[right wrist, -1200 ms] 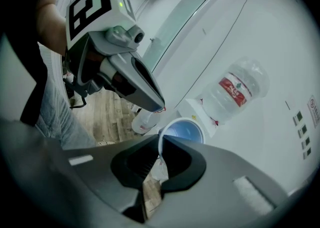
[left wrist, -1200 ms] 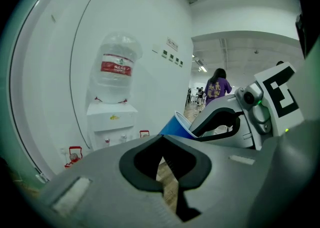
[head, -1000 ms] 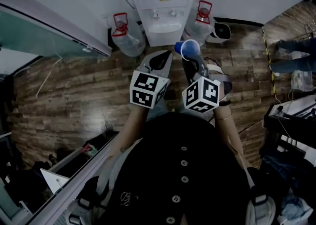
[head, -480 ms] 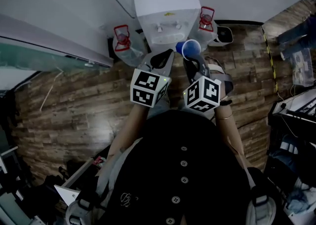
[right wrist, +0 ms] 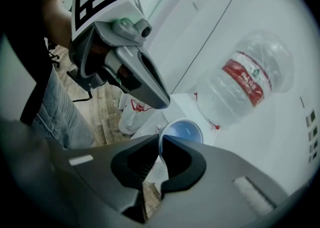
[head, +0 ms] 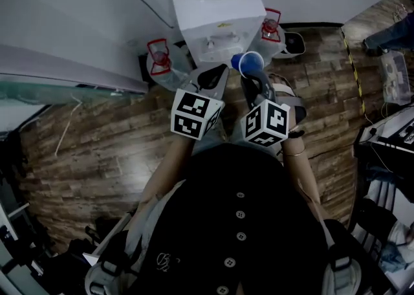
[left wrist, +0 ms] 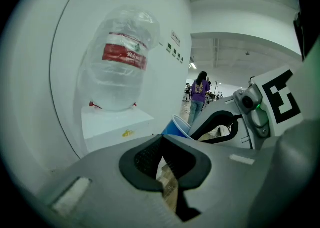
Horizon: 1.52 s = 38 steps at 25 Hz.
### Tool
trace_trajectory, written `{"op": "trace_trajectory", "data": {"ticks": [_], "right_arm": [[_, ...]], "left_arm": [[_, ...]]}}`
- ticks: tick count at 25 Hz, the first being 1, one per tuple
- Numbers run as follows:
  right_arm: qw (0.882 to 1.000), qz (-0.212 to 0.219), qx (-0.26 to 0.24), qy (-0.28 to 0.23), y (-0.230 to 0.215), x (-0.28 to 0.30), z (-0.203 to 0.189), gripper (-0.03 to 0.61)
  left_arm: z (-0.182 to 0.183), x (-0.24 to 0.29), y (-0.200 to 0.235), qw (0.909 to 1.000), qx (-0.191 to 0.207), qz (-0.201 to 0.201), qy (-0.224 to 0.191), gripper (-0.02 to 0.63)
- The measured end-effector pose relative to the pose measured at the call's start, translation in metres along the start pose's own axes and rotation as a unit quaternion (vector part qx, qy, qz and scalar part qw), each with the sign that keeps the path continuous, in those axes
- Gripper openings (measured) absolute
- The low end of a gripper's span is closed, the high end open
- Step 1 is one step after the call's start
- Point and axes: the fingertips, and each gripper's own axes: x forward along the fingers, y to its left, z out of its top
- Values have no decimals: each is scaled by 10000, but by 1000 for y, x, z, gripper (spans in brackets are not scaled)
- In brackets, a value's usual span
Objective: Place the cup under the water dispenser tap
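Observation:
The blue cup [head: 247, 63] hangs by its rim in my right gripper [head: 252, 80], which is shut on it; the cup's mouth faces up. In the right gripper view the cup [right wrist: 181, 132] sits just past the jaw tips, in front of the white water dispenser [right wrist: 187, 103] and its bottle [right wrist: 242, 84]. In the head view the dispenser [head: 217, 19] stands against the wall, its taps [head: 217, 43] just left of the cup. My left gripper [head: 208, 81] is beside the right one, shut with nothing in it. The left gripper view shows the cup [left wrist: 175, 126] to the right of the dispenser [left wrist: 112, 124].
Spare water jugs with red caps stand on the wooden floor left [head: 160, 59] and right [head: 268, 28] of the dispenser. A small white unit [head: 293, 43] sits further right. A glass partition [head: 58, 77] runs along the left. A person [left wrist: 199, 94] stands far off.
Both grippers and the cup have drawn closer to the dispenser, which now sits lower and larger in the head view. The grip on the cup is unchanged.

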Motion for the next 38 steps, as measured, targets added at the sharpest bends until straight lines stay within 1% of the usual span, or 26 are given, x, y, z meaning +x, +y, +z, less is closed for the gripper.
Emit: {"op": "trace_trajectory", "data": {"ticks": [6, 16, 23, 26, 28, 32, 38], "right_arm": [[9999, 93, -9, 103, 5, 3, -7, 25], [9992, 332, -200, 75, 3, 4, -22, 25], [9976, 538, -412, 109, 1, 9, -30, 25], [9967, 626, -494, 128, 2, 18, -35, 25], [9965, 651, -511, 146, 2, 22, -36, 25], [9953, 747, -586, 177, 5, 33, -41, 25], [9920, 923, -809, 288, 19, 66, -56, 25]], "left_arm": [[-7, 7, -2, 9999, -70, -108, 93, 0], [-8, 23, -9, 9998, -102, 6, 179, 0], [-15, 33, -12, 9991, -334, 28, 262, 0], [-19, 36, -7, 9985, -487, 48, 226, 0], [-24, 37, -5, 9984, -520, 69, 222, 0], [-36, 42, 3, 9987, -388, 207, 263, 0], [-62, 52, 15, 9979, -433, 286, 380, 0]]}}
